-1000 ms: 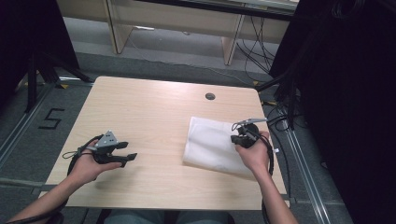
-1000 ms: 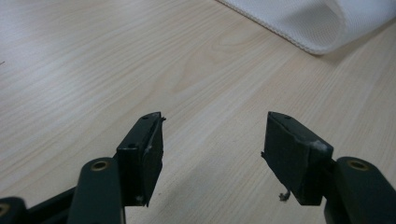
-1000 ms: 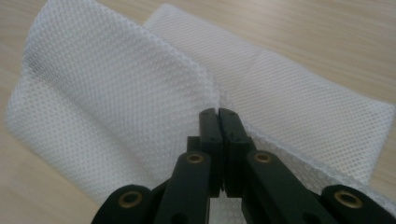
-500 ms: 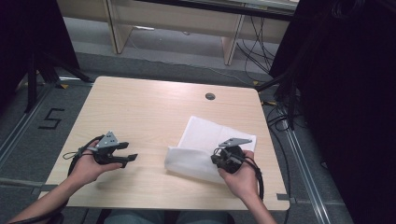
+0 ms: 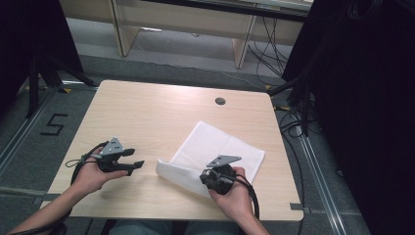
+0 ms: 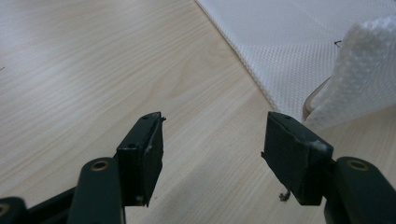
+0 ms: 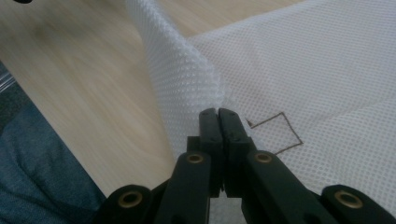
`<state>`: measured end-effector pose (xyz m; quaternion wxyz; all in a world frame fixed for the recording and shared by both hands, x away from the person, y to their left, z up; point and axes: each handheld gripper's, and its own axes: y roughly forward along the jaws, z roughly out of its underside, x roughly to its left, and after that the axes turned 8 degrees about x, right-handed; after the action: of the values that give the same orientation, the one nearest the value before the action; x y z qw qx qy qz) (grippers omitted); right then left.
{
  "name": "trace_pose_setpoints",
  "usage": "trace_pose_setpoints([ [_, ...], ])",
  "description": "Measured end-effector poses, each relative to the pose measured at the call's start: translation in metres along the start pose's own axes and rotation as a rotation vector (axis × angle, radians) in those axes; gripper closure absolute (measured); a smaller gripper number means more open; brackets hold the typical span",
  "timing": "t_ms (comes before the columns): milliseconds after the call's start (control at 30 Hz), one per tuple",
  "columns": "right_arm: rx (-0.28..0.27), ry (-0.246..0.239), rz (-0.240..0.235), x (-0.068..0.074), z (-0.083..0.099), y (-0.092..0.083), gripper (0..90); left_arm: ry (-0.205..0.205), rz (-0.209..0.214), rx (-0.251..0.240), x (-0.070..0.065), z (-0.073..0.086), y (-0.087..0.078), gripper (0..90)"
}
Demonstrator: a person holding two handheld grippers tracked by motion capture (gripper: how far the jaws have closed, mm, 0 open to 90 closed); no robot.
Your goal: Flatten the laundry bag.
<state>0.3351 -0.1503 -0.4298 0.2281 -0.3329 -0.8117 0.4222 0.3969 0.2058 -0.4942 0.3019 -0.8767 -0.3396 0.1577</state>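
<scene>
A white mesh cloth (image 5: pixel 220 144) lies on the right half of the wooden table (image 5: pixel 147 112). My right gripper (image 5: pixel 208 177) is at the cloth's near side, shut on a pinched edge of it. In the right gripper view the jaws (image 7: pixel 218 114) meet on the fabric, which rises in a fold to the upper left, and the cloth (image 7: pixel 327 70) has a small drawn square beside the tips. My left gripper (image 5: pixel 139 159) rests left of the cloth, open and holding nothing. In the left gripper view its jaws (image 6: pixel 212 140) stand apart over bare wood, with the cloth (image 6: pixel 289 42) ahead on the right.
A round cable hole (image 5: pixel 220 101) sits near the table's far edge. Cables (image 5: pixel 293 122) trail on the floor at the right. A "5" (image 5: pixel 54 125) is marked on the floor at the left. The table's near edge runs just below both hands.
My right gripper has moved left and toward the person with the cloth's edge in it. The cloth has been dragged along and now sits askew with a raised fold. The left gripper stayed put.
</scene>
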Motion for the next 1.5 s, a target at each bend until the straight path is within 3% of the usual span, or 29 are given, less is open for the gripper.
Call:
trace_pose_setpoints([
  [33,0.028,-0.026,-0.022,0.006,0.0,0.003,90.0,0.011,-0.004,-0.011,0.001,-0.001,-0.001,37.6],
  [367,0.047,-0.066,-0.088,0.03,0.002,0.021,90.0,-0.015,-0.013,-0.064,0.0,-0.004,-0.006,39.1],
  [433,0.048,-0.074,-0.077,0.031,0.002,0.023,90.0,-0.016,-0.013,-0.067,-0.001,-0.004,-0.006,39.2],
  [467,0.07,-0.065,-0.11,0.035,0.002,0.023,90.0,-0.015,-0.008,-0.067,-0.001,-0.004,-0.006,39.2],
  [533,0.046,-0.125,-0.119,0.035,0.001,0.028,90.0,-0.009,-0.012,-0.068,-0.001,-0.005,-0.006,39.2],
  [667,0.058,-0.151,-0.135,0.041,0.0,0.033,90.0,-0.006,-0.011,-0.069,-0.002,-0.005,-0.007,39.2],
  [833,0.067,-0.136,-0.146,0.045,-0.001,0.035,90.0,0.0,-0.004,-0.073,-0.002,-0.006,-0.007,39.2],
  [867,0.05,-0.168,-0.138,0.044,-0.001,0.037,90.0,0.0,-0.005,-0.073,-0.002,-0.006,-0.007,39.2],
  [967,0.042,-0.152,-0.143,0.046,-0.001,0.039,90.0,0.001,-0.014,-0.072,-0.002,-0.006,-0.008,39.3],
  [1000,0.06,-0.159,-0.154,0.047,-0.002,0.038,90.0,0.001,-0.012,-0.075,-0.002,-0.006,-0.007,39.3],
  [1367,0.057,-0.196,-0.173,0.056,-0.003,0.044,90.0,-0.006,-0.009,-0.084,-0.001,-0.006,-0.009,39.5],
  [1433,0.056,-0.184,-0.183,0.057,-0.003,0.044,90.0,-0.006,-0.009,-0.085,-0.001,-0.006,-0.009,39.5],
  [1467,0.035,-0.188,-0.186,0.058,-0.003,0.046,90.0,0.0,-0.008,-0.085,-0.001,-0.007,-0.009,39.5],
  [1500,0.05,-0.205,-0.182,0.058,-0.004,0.046,90.0,-0.003,-0.016,-0.085,-0.002,-0.007,-0.009,39.5],
])
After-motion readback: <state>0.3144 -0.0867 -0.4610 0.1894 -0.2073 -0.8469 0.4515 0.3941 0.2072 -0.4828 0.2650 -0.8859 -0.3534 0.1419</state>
